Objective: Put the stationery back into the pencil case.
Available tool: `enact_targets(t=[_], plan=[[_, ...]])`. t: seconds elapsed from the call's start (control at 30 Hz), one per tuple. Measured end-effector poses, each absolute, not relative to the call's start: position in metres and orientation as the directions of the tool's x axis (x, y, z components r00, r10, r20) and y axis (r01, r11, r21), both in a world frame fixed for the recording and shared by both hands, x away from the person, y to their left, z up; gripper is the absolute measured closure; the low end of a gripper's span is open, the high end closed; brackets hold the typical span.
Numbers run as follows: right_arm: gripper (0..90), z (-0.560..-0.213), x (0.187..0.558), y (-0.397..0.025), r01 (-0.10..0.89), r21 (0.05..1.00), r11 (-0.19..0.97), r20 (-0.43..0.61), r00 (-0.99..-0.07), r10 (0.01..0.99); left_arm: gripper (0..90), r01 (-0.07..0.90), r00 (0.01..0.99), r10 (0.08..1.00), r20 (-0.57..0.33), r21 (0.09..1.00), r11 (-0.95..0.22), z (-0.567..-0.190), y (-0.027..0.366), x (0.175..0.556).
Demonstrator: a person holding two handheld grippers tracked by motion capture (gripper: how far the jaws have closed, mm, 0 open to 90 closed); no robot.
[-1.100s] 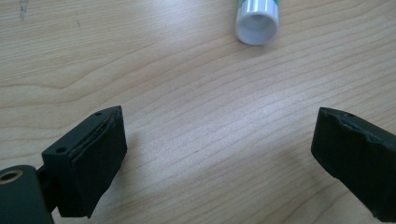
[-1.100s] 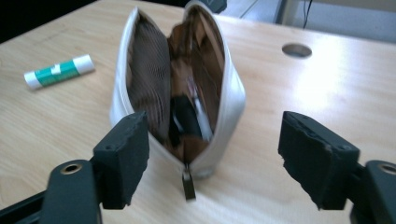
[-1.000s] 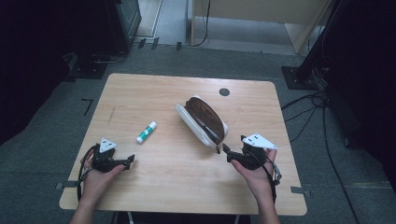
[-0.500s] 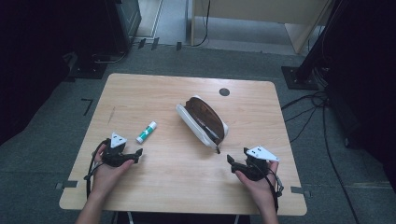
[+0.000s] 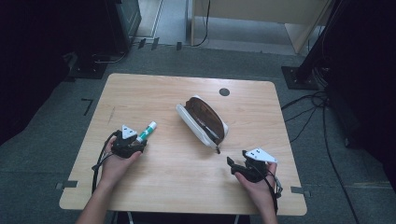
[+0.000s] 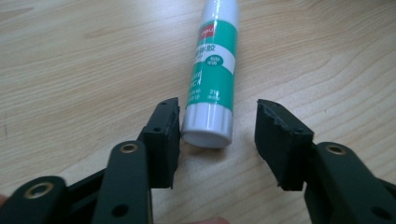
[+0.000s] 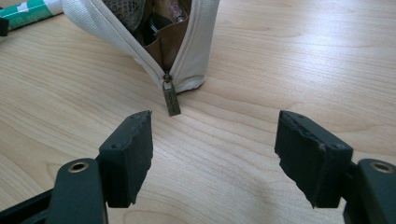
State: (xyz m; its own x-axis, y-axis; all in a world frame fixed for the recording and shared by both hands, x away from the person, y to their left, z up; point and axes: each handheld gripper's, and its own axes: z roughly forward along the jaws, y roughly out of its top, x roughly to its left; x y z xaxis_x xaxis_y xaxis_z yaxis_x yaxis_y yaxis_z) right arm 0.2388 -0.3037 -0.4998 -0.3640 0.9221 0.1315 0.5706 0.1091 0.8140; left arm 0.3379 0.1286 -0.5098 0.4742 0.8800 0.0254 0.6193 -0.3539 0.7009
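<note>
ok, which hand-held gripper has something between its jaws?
The left hand-held gripper: its open jaws straddle the glue stick's white end. The right hand-held gripper is also open, on bare table, short of the pouch.

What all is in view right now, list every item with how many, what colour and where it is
glue stick: one, white with a green label, lying on the left part of the table, its cap end between the open jaws of the left claw
pencil case: one, white outside and brown inside, unzipped, lying at the middle of the table
zipper pull: one, bronze, at the case's near end, resting on the wood
table: one, light wood, with a dark round spot near its far edge
left claw: one, black, jaws open around the glue stick's cap
right claw: one, black, jaws open, empty, short of the zipper pull
hands: two, at the near edge, each holding a claw
</note>
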Motion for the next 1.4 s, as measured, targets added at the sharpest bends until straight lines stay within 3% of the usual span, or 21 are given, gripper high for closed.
enact_targets(t=[0.13, 0.57, 1.17, 1.4], plan=[[28.6, -0.500, 0.239, -0.303, 0.566, 0.817, 0.112, 0.128, -0.367, 0.921, 66.3, 0.617, 0.476, 0.879, 0.022, 0.703, -0.352, -0.510, 0.128, 0.339], [29.0, -0.501, 0.239, -0.300, 0.566, 0.816, 0.117, 0.128, -0.374, 0.919, 67.0, 0.546, 0.608, 0.794, -0.007, 0.729, -0.412, -0.504, 0.098, 0.311], [30.3, -0.504, 0.240, -0.296, 0.572, 0.809, 0.138, 0.126, -0.397, 0.909, 67.0, 0.484, 0.779, 0.617, -0.114, 0.735, -0.474, -0.508, 0.049, 0.276], [30.5, -0.505, 0.240, -0.293, 0.574, 0.806, 0.145, 0.128, -0.408, 0.904, 66.9, 0.431, 0.833, 0.545, -0.096, 0.729, -0.531, -0.511, 0.037, 0.267]])
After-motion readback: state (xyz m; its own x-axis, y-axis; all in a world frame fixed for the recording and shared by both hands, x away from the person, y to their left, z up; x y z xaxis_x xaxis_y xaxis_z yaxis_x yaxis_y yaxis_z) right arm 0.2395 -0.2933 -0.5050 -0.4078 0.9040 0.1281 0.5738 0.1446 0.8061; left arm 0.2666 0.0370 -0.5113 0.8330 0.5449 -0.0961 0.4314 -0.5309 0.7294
